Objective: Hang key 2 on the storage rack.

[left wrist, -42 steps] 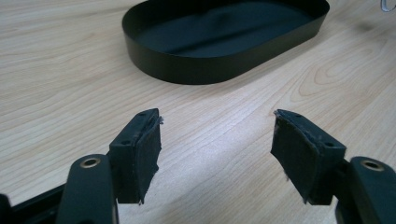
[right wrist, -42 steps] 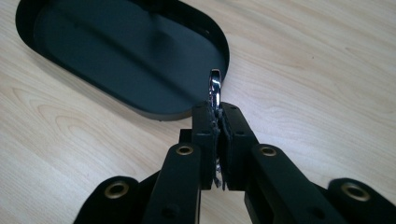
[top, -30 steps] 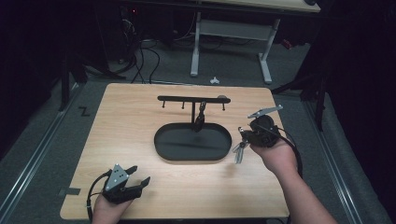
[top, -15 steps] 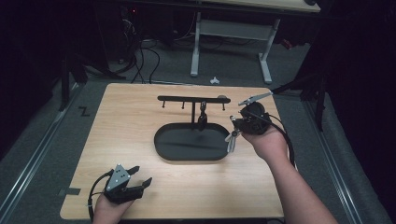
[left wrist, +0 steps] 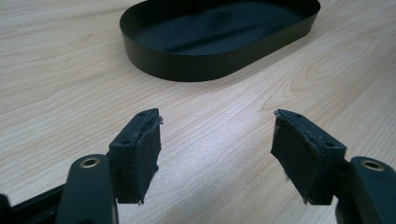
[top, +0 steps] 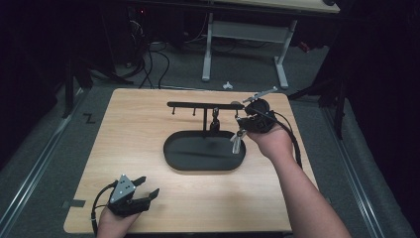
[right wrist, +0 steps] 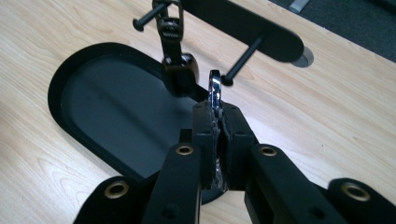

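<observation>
The right gripper is clamped on a shiny metal wrench, whose ring end sticks up past the closed jaws in the right gripper view, with the rest of it pinched between the pads. In the high view the wrench hangs down from the gripper, over the right end of the black oval tray, just beside the right end of the black rack that stands at the tray's far side. In the right gripper view the ring end sits close to one of the rack's pegs, though whether it touches cannot be told; a dark clip hangs from another peg further left. The left gripper rests near the front left corner of the wooden table, well apart from the tray, with its jaws spread wide and nothing between them; its own view shows bare wood between the pads and the tray beyond
</observation>
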`<action>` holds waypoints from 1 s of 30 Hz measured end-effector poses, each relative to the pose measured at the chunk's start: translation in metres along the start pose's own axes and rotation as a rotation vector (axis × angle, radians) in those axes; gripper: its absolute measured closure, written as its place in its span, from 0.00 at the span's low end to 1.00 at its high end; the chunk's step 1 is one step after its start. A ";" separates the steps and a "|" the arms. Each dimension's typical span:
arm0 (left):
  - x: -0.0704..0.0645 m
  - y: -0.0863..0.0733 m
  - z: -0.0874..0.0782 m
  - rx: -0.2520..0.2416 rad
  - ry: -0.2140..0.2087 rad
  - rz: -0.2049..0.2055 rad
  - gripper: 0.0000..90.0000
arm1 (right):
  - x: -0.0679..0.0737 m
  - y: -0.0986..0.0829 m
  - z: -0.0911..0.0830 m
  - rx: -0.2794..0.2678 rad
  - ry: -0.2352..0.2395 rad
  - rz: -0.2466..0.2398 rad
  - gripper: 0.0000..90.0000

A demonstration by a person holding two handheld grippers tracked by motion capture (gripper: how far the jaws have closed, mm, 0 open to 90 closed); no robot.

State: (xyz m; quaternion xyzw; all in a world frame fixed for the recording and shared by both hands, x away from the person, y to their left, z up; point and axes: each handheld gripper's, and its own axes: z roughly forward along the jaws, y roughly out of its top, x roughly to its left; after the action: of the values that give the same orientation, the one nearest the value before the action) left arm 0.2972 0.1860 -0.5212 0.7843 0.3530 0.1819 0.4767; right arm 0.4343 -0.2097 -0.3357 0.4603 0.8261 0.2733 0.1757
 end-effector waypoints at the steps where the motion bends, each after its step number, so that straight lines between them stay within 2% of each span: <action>1: 0.000 0.000 0.000 0.004 -0.003 0.000 0.37 | -0.001 0.000 0.001 0.002 -0.003 0.003 0.96; 9: -0.002 0.000 0.000 0.012 -0.009 0.008 0.37 | -0.010 -0.001 0.013 -0.013 0.011 0.043 0.95; 14: -0.002 0.000 0.001 0.009 -0.007 0.010 0.37 | -0.012 0.000 0.016 -0.023 -0.005 0.043 0.94; 17: -0.001 0.000 0.000 0.013 -0.010 0.008 0.37 | -0.013 -0.002 0.020 -0.022 -0.051 0.052 0.89; 19: -0.001 0.000 0.001 0.009 -0.009 0.007 0.37 | -0.014 -0.005 0.023 -0.021 -0.053 0.070 0.88; 30: -0.003 0.000 0.002 0.011 -0.012 0.011 0.37 | -0.008 -0.033 0.048 0.021 -0.050 0.091 0.79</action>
State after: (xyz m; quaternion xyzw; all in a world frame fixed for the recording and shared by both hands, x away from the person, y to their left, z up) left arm 0.2968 0.1829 -0.5219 0.7900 0.3466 0.1778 0.4735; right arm 0.4424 -0.2170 -0.3936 0.5060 0.8025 0.2608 0.1787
